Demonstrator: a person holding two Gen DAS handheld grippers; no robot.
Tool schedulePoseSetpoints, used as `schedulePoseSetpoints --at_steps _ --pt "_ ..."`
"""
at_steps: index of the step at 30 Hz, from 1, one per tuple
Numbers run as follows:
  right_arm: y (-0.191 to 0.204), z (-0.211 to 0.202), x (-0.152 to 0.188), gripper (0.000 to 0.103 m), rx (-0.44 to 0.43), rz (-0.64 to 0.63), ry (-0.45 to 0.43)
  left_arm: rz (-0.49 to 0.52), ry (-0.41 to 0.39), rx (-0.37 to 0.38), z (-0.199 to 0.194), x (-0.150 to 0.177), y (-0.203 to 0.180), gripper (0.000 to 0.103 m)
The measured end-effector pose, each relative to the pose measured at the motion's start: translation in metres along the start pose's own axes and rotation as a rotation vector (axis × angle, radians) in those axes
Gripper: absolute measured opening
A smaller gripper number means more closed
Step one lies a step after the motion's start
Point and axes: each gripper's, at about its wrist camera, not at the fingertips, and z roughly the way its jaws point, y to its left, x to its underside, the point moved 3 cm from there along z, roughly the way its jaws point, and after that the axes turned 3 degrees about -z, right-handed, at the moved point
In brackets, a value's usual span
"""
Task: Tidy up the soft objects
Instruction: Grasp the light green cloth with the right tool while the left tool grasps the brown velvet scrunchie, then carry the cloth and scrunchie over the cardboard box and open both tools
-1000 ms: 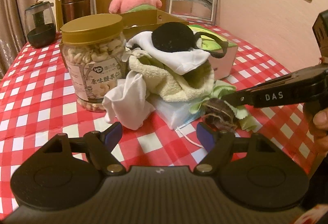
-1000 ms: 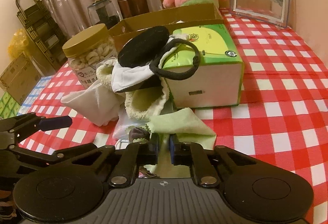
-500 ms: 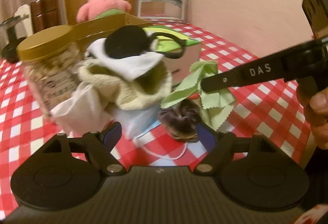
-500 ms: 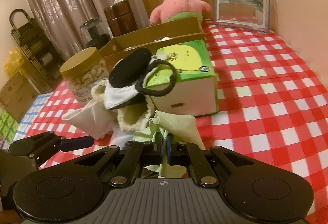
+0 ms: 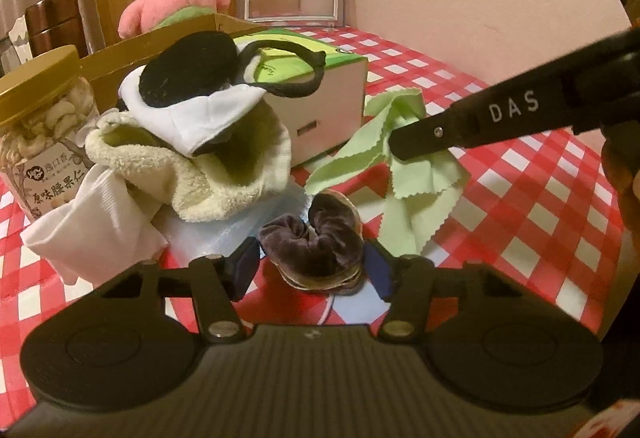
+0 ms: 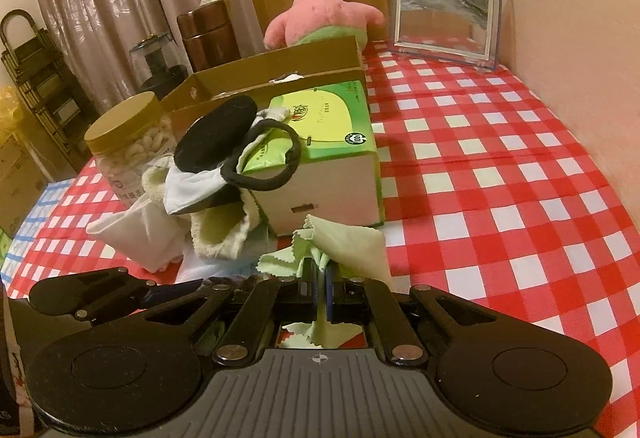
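My right gripper (image 6: 321, 272) is shut on a light green cloth (image 6: 344, 242) and holds it lifted above the table; the cloth also hangs from its fingers in the left wrist view (image 5: 416, 161). My left gripper (image 5: 310, 266) is open, its jaws on either side of a dark purple velvet scrunchie (image 5: 316, 242) lying on the tablecloth. Behind it is a pile of soft things: a cream towel (image 5: 192, 169), a white cloth (image 5: 100, 226), and a black-and-white eye mask (image 5: 188, 73) with a black strap.
A green tissue box (image 6: 320, 157) stands behind the pile, a jar of cashews (image 5: 40, 133) to its left, and an open cardboard box (image 6: 280, 73) further back. A pink star plush (image 6: 320, 13) and a picture frame (image 6: 444, 17) stand at the far edge.
My right gripper has lifted the green cloth off the pile and up to the right. My left gripper has moved forward so that the scrunchie lies between its open jaws.
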Motion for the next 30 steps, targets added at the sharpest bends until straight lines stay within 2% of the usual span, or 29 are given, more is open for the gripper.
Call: schedulePoseSetpoints --at_steps 3,7,10,23,30 --pt "0.0 0.0 0.0 0.004 0.005 -0.002 0.003 0.005 0.005 -0.009 0.002 0.0 0.0 0.041" --pt "0.002 0.0 0.001 0.004 0.009 -0.01 0.001 -0.003 0.008 -0.013 0.001 0.001 0.001 0.022" --pt "0.004 -0.002 0.0 0.004 0.015 -0.024 -0.01 -0.005 0.008 -0.022 -0.005 0.0 0.003 0.015" --pt "0.013 -0.022 -0.012 0.004 0.006 -0.026 -0.069 -0.088 -0.072 -0.043 -0.062 -0.024 0.024 0.013" --pt "0.027 -0.046 -0.035 0.004 -0.019 -0.05 -0.127 -0.113 -0.115 -0.065 -0.099 -0.052 0.04 0.013"
